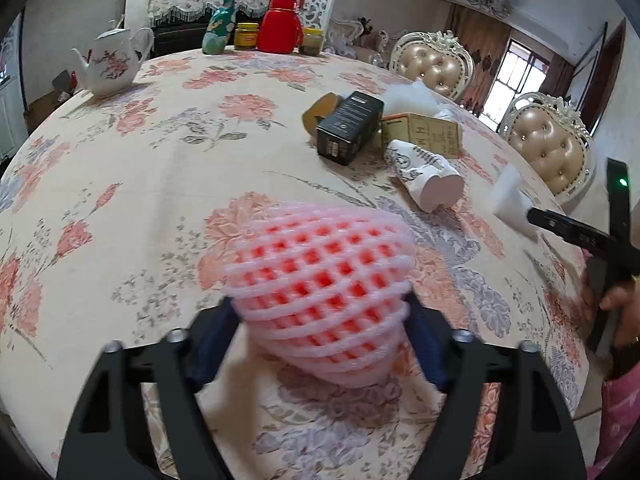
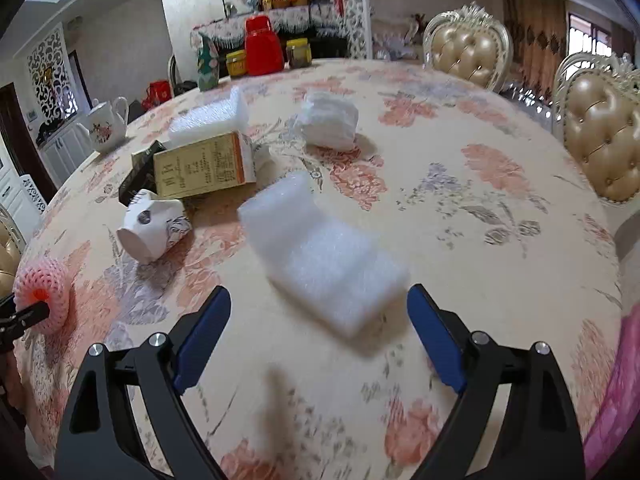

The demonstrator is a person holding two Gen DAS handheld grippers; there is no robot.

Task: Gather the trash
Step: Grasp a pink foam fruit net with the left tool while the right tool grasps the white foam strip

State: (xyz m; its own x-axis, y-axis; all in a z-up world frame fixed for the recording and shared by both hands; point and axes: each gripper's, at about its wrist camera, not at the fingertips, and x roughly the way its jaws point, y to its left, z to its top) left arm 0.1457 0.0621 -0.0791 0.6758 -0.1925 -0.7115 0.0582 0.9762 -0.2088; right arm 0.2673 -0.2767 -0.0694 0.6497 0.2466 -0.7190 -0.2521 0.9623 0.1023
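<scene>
At the near edge of the table, the left gripper pinches a squashy pink foam net, while the wide-open right gripper faces a featherlight foam pad, best taken across its near end.

The tablecloth looks like woven cloth, matt, with a faint sheen on its flower pattern; the pink fruit net is soft foam mesh, matt and open-celled; the white foam block has a fine, grainy, matt surface. The paper cup is smooth printed paper; the black box and the yellow box look like printed card, the black one slightly glossy. The teapot is glazed, glossy ceramic; the red flask is shiny and smooth; the chairs show buttoned, glossy, leather-like padding.
</scene>
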